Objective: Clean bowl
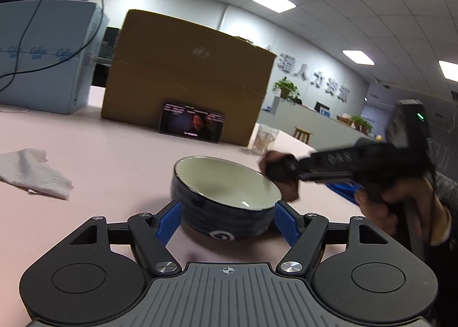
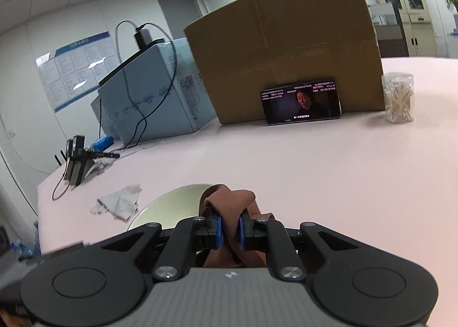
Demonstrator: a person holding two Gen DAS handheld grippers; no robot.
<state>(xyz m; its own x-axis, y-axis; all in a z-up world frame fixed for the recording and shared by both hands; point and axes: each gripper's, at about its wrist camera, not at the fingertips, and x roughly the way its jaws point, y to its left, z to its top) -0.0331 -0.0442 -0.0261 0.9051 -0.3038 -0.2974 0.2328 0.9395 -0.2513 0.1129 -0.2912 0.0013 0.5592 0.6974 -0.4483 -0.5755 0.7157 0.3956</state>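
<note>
Pink tabletop (image 1: 120,155) in an office, ceiling lights on, cardboard box (image 1: 186,75) at back with a phone (image 1: 192,124) propped against it.

Left gripper (image 1: 227,219), lower centre of left view: jaws parted wide, blue pads (image 1: 169,222) flanking bowl (image 1: 226,198) on both sides; left pad looks touching or just shy of the wall, right pad close, contact unclear. Not a firm clamp.

Right gripper (image 2: 228,231), lower centre of right view: pinched tight on brown cloth (image 2: 229,198), cloth bunched ahead of the fingers, hanging by bowl's right rim, blurred in left view.

Risks: bowl only loosely bracketed, so a wiping push likely slides or tips it on the smooth top. Cloth wad small, fingertips could scrape the glaze. Cotton swab jar (image 2: 398,102) and phone well apart, low hazard.

Bowl: centre of left view, upright on table, dark blue outside with white swirl mark, cream inside, glossy, no visible residue. Crumpled white tissue (image 1: 34,172) at left, well apart.
</note>
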